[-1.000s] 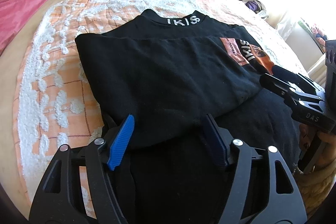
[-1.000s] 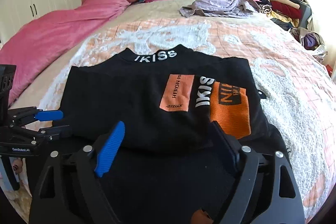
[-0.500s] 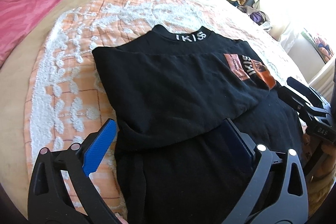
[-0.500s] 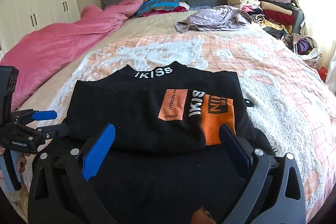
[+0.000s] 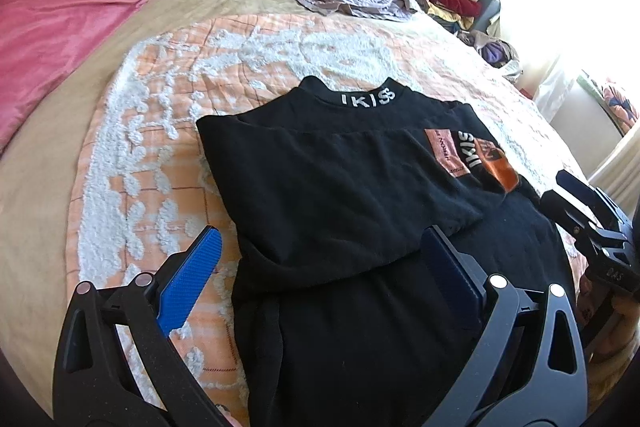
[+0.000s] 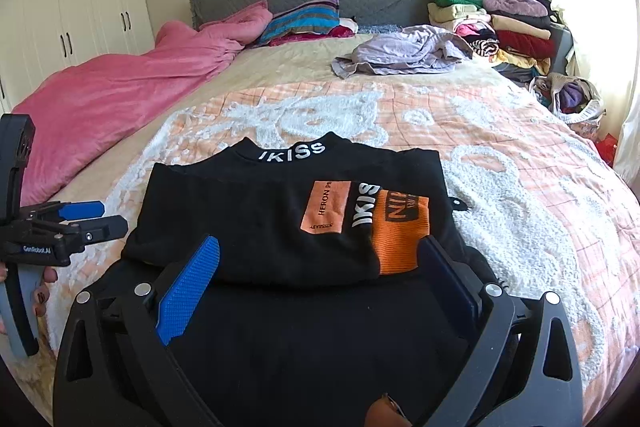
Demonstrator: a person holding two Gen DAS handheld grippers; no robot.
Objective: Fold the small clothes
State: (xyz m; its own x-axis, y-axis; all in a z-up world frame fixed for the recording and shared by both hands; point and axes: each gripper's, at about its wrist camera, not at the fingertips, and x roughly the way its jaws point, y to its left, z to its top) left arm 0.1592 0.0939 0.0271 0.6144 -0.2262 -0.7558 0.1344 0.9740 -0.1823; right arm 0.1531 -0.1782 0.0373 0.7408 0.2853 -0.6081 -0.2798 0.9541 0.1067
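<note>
A: What has moved since a second ago?

B: Both grippers have pulled back and up from the black top (image 6: 288, 227), and their jaws have just been opening. The left gripper (image 5: 320, 267) and right gripper (image 6: 320, 263) now stand wide, with nothing pinched; the cloth only lies under them.

A: Which step is that?

B: I'd judge one fold just released: the upper half lies doubled over the lower, on the patterned blanket (image 6: 520, 187) of the bed. Next likely calls for regripping the near hem and folding again.

A: Counts?

B: One black top, two grippers, one loose lilac garment (image 6: 400, 55), one stack of folded clothes (image 6: 504, 23).
</note>
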